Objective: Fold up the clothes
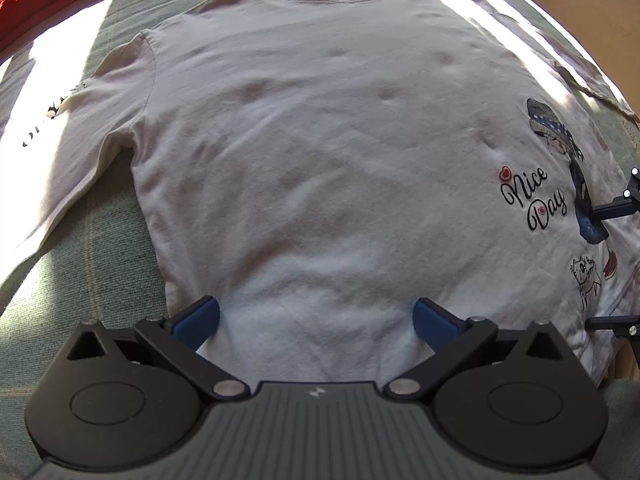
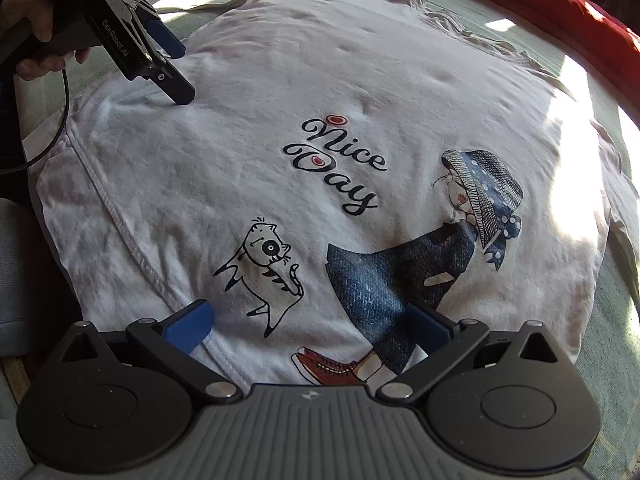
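A white shirt (image 1: 320, 152) lies spread flat, print side up, on a green checked cover (image 1: 92, 256), with sun falling across its far edge. The print (image 2: 340, 164) reads "Nice Day" beside a girl in a hat and a cat. The left tool (image 1: 316, 316) hangs over the plain part of the shirt near its hem, fingers spread wide and gripping nothing. The right tool (image 2: 308, 322) sits over the print near the hem, its fingers also parted and empty. A hand (image 2: 28, 28) holds the left tool's handle. A red cloth (image 2: 560, 4) lies along the far side.
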The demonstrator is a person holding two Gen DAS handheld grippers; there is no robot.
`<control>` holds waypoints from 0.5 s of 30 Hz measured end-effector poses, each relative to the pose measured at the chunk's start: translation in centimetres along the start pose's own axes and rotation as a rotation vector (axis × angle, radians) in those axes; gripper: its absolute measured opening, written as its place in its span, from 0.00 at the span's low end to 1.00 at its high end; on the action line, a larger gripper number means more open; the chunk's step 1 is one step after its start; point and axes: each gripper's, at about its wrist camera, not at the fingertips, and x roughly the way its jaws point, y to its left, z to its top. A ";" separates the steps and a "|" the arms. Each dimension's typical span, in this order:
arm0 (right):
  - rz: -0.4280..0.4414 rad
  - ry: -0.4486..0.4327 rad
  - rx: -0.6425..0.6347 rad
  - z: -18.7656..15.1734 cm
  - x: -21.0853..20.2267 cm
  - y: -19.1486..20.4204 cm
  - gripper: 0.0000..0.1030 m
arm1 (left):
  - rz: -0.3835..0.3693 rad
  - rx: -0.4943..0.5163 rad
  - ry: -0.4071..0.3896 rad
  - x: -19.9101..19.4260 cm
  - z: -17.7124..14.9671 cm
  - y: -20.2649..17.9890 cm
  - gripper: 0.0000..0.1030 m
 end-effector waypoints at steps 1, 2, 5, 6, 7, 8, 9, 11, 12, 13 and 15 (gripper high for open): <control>0.001 0.001 0.000 0.0 0.0 0.0 1.00 | -0.005 -0.009 0.005 0.1 0.1 0.1 0.99; 0.003 0.000 -0.001 0.0 0.0 0.0 1.00 | -0.010 -0.015 0.004 0.1 0.1 0.3 0.99; 0.013 0.010 -0.005 0.0 -0.5 -0.2 1.00 | -0.007 -0.009 0.005 0.2 0.0 0.3 0.99; 0.009 0.018 -0.005 0.1 -0.6 -0.3 1.00 | 0.001 0.000 0.011 0.2 0.0 0.2 1.00; 0.006 0.025 0.006 0.1 -1.1 -0.4 1.00 | 0.010 0.002 0.023 0.2 0.2 0.0 1.00; 0.003 0.025 0.019 0.1 -1.4 -0.6 1.00 | 0.020 -0.004 0.040 0.2 0.6 -0.1 0.99; -0.002 0.017 0.039 0.0 -1.9 -1.0 1.00 | 0.032 -0.008 0.055 0.1 0.9 -0.3 0.99; -0.024 -0.006 0.094 -0.3 -3.2 -2.6 1.00 | 0.064 0.003 0.076 -0.1 1.5 -0.9 0.99; -0.042 -0.021 0.130 -0.4 -4.0 -3.7 1.00 | 0.077 0.011 0.079 -0.3 1.8 -1.3 0.99; -0.059 -0.036 0.167 -0.6 -4.7 -4.9 1.00 | 0.089 0.019 0.082 -0.5 2.1 -1.7 0.99; -0.086 -0.062 0.243 -1.0 -6.2 -8.0 1.00 | 0.090 0.017 0.074 -1.1 2.8 -2.4 0.99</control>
